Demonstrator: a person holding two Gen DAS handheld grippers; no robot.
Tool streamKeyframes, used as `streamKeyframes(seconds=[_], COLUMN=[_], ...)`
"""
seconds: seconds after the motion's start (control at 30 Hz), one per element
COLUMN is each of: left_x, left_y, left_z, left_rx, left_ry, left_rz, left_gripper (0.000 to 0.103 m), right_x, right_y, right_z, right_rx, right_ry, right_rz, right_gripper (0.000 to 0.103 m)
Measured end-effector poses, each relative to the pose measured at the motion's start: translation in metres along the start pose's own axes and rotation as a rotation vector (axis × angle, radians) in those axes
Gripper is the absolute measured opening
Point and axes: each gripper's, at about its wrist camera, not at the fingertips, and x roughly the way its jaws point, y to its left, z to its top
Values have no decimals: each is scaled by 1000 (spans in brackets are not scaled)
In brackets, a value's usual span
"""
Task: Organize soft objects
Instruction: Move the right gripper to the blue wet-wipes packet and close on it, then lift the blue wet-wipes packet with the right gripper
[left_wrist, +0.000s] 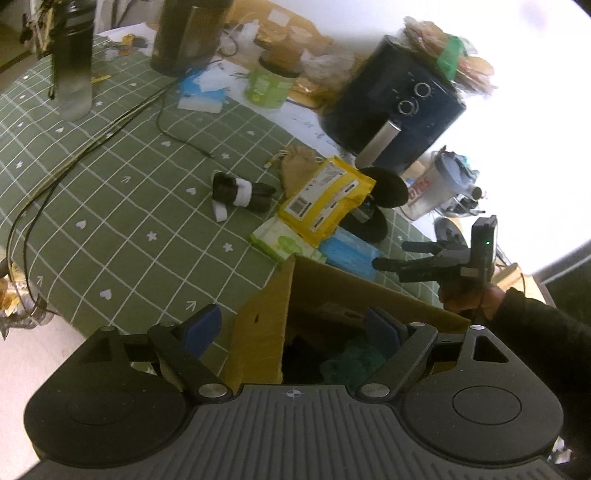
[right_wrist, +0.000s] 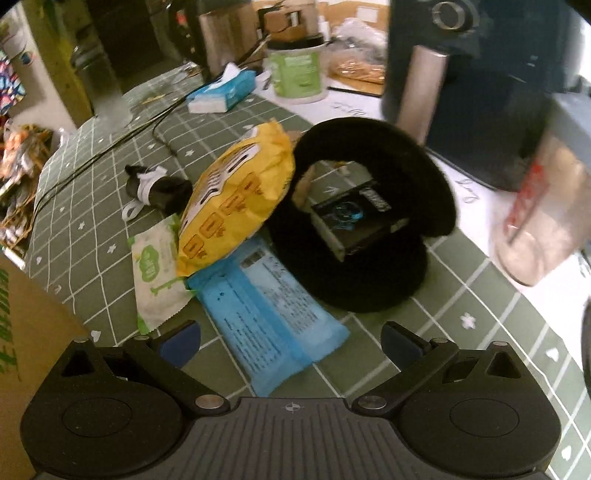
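My left gripper (left_wrist: 293, 328) is open over the near corner of a cardboard box (left_wrist: 291, 295); dark items and a teal cloth (left_wrist: 351, 360) lie inside. My right gripper (right_wrist: 291, 343) is open and hovers low over the near end of a blue pack (right_wrist: 266, 314), pads clear of it. On that pack leans a yellow pack (right_wrist: 232, 199), and a green-and-white wipes pack (right_wrist: 155, 273) lies to its left. A black fuzzy ring-shaped piece (right_wrist: 373, 173) curls around a small black box (right_wrist: 351, 221). A black roll with a white band (right_wrist: 155, 188) lies farther back. The left wrist view shows the right gripper (left_wrist: 391, 254) beside the blue pack (left_wrist: 351, 254).
A dark air fryer (right_wrist: 480, 92) stands behind the pile, with a red-printed cup (right_wrist: 535, 221) to its right. A green tub (right_wrist: 295, 72), a tissue pack (right_wrist: 221, 92), tall bottles (left_wrist: 74, 66) and black cables (left_wrist: 110, 136) sit on the green checked cloth (left_wrist: 110, 221).
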Motion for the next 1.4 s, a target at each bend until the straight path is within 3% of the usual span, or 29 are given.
streamKeyframes(seconds=[0.37, 0.47, 0.87, 1.17, 1.4], left_x=[-1, -1, 2, 2, 3], left_y=[7, 7, 3, -1, -3], left_z=[-6, -6, -4, -2, -2], left_rx=[-68, -75, -56, -39, -31], left_ry=[-7, -8, -7, -16, -14], left_rz=[34, 37, 23, 9, 0], left_gripper=[85, 85, 85, 85, 85], right_x=[39, 48, 40, 23, 27], right_y=[24, 27, 30, 24, 32], right_z=[4, 4, -7, -22, -24], right_rx=[-173, -202, -287, -343, -441], right_ry=[49, 64, 133, 233, 240], right_rz=[-5, -40, -60, -44, -20], right_gripper=[101, 92, 80, 81, 84])
